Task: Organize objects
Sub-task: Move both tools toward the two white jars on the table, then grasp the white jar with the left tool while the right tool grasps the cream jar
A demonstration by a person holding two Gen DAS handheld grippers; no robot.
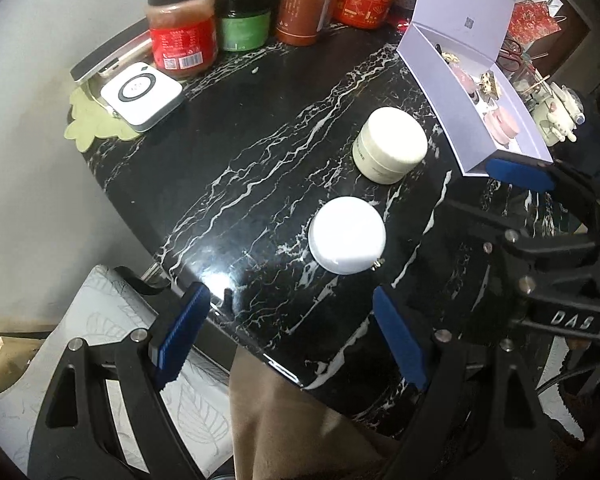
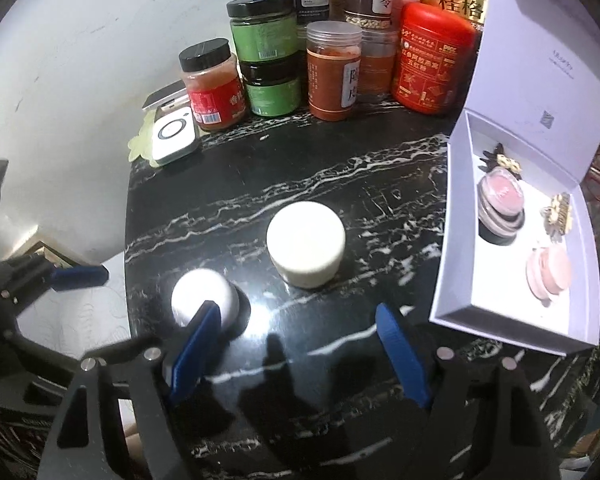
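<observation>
A flat white round case [image 1: 347, 235] lies on the black marble table [image 1: 220, 184], with a cream jar [image 1: 390, 144] just beyond it. An open lavender box [image 1: 452, 92] stands to the right and holds pink compacts and hair clips. My left gripper [image 1: 292, 336] hovers open over the table's near edge, short of the white case, with nothing between its blue pads. In the right wrist view my right gripper [image 2: 300, 354] is open over bare table. The cream jar [image 2: 306, 250] is ahead of it, and the white case [image 2: 204, 300] sits partly behind its left finger. The box [image 2: 456, 216] is to its right.
Several jars and tins [image 2: 332, 68] crowd the back of the table. A white square tin [image 1: 142, 94] rests on a green mat at the back left. A white wall runs along the left, and a leaf-patterned surface [image 1: 112, 320] lies below the table's near corner.
</observation>
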